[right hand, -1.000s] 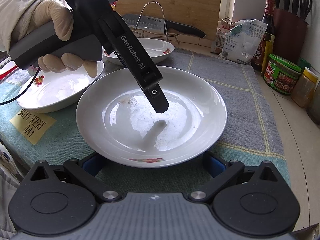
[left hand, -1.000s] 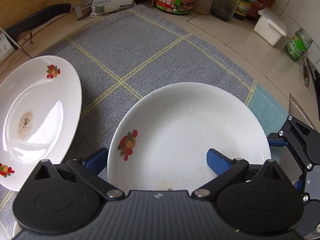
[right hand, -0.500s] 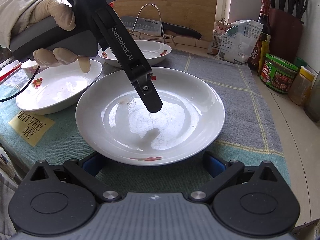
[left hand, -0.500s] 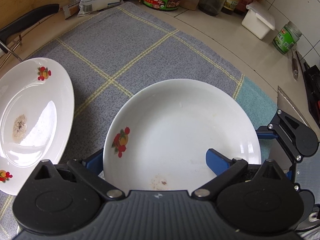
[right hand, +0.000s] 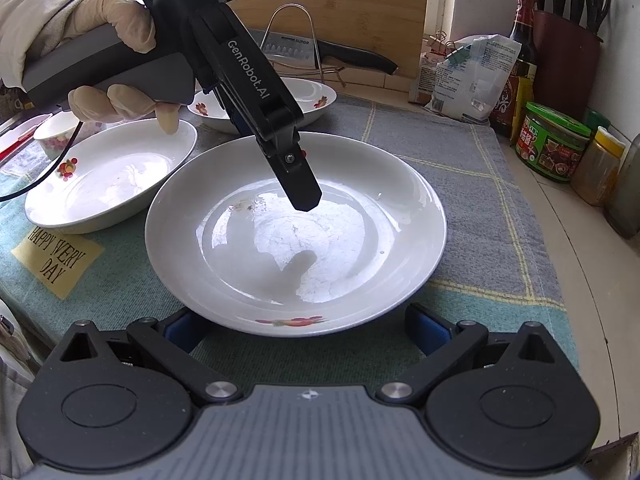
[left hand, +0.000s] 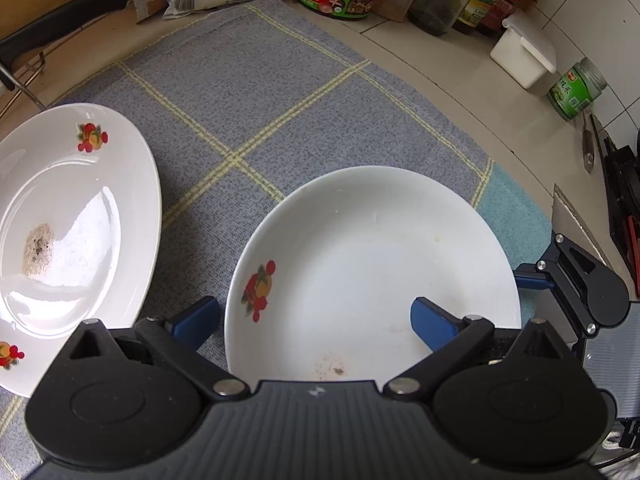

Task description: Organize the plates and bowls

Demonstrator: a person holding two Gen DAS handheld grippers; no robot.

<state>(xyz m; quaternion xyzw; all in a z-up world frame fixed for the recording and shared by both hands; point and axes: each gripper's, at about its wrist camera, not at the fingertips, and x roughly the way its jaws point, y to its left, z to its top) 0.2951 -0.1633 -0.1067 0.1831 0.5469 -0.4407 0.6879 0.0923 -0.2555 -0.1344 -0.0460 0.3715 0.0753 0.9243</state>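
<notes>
A large white plate [right hand: 296, 236] with a fruit print lies on the checked cloth; it also shows in the left wrist view [left hand: 372, 268]. My left gripper [left hand: 316, 320] is open, one finger over the plate's inside and one outside its rim; in the right wrist view its finger [right hand: 298, 178] hovers above the plate's middle. My right gripper [right hand: 304, 330] is open and empty, low at the plate's near rim. A second white plate [right hand: 108, 176] lies to the left, also in the left wrist view [left hand: 68, 232]. A third dish [right hand: 304, 96] sits behind.
A small flowered cup [right hand: 56, 138] stands at far left. Jars [right hand: 554, 140], a sauce bottle [right hand: 520, 52], a food bag [right hand: 468, 76], a knife block [right hand: 568, 40] and a knife on a wire rack [right hand: 320, 52] line the back. The white box [left hand: 524, 52] sits on the counter.
My left gripper has risen a little and drifted toward the plate's far-left rim. The right gripper has barely moved. The plates lie where they were.
</notes>
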